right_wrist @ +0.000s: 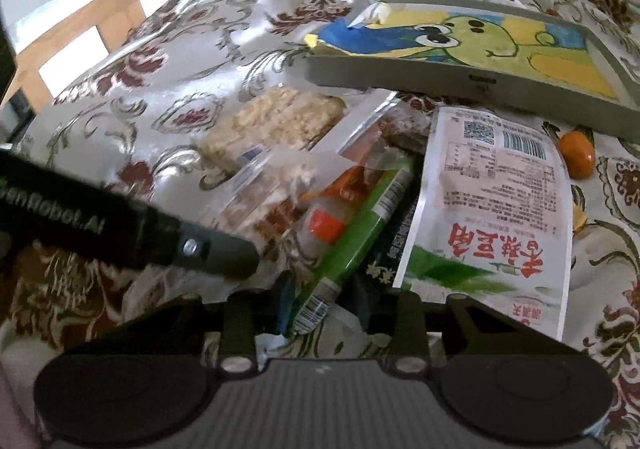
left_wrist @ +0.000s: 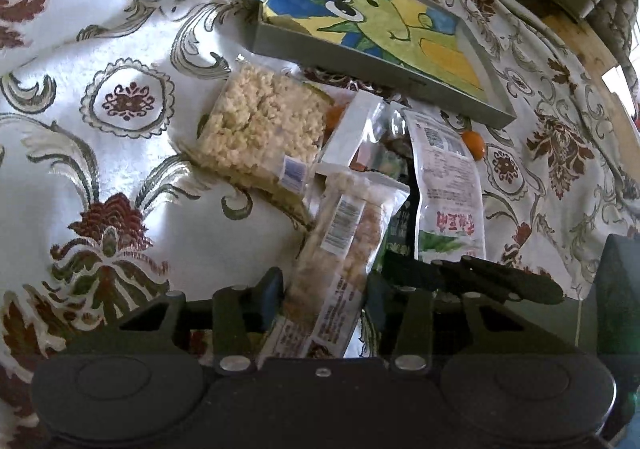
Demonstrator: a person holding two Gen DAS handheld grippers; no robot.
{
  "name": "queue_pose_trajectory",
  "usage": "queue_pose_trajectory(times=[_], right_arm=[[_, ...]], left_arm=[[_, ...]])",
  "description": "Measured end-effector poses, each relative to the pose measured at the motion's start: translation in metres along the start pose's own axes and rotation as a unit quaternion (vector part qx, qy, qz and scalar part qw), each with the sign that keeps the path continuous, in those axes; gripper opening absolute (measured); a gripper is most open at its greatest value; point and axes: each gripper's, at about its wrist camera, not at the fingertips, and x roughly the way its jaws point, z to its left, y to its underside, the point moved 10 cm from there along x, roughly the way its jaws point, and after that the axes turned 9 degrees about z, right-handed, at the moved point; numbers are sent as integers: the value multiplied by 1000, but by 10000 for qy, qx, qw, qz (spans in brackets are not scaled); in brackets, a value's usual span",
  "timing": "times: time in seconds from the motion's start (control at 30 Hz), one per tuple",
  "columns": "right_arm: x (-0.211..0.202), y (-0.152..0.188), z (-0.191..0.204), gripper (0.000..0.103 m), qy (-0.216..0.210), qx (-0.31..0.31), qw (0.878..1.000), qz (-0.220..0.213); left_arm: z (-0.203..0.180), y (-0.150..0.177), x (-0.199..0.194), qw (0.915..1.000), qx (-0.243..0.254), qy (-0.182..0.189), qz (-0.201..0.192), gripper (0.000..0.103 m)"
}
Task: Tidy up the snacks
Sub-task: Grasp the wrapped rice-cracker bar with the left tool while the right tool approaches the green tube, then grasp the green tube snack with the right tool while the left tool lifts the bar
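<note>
A heap of snack packs lies on the patterned tablecloth in front of a grey tray lined with a cartoon drawing. My left gripper is shut on the near end of a clear pack of puffed pieces. My right gripper is shut on the end of a long green packet. The left gripper's dark finger crosses the right wrist view from the left. A puffed rice block and a white pouch with red characters flank the held packs.
The tray holds only its drawing, with a wrapper corner at its far left end. A small orange sweet lies near the tray's right end. A wooden chair frame stands beyond the table edge.
</note>
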Motion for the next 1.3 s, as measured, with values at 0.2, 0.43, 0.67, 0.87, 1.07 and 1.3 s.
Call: queue_pose_trajectory(times=[0.2,0.43,0.67,0.87,1.07,1.3], right_arm=[[-4,4,-4,31,71,163,9998,-28],[-22,22,-9,24,-104,594,9981,122],[-32,28,-18,21,-687,1226,9899,207],[-47,27,-32,21,-1483,2027,9679,98],[-54,27,-40,21,-1996,2491,9477,-21],[-62,27,-43,21,-2408,2743,9308,-170]], left_arm=[[-1,1,-3,10000,16,42,-71,45],[-12,6,-12,9996,147,200,-159,45],[-11,2,-20,9983,-89,439,-365,45],[-11,-6,-35,9946,-270,705,-719,45],[-11,-9,-44,9919,-356,811,-912,45],[-8,-9,-50,9910,-464,776,-993,45]])
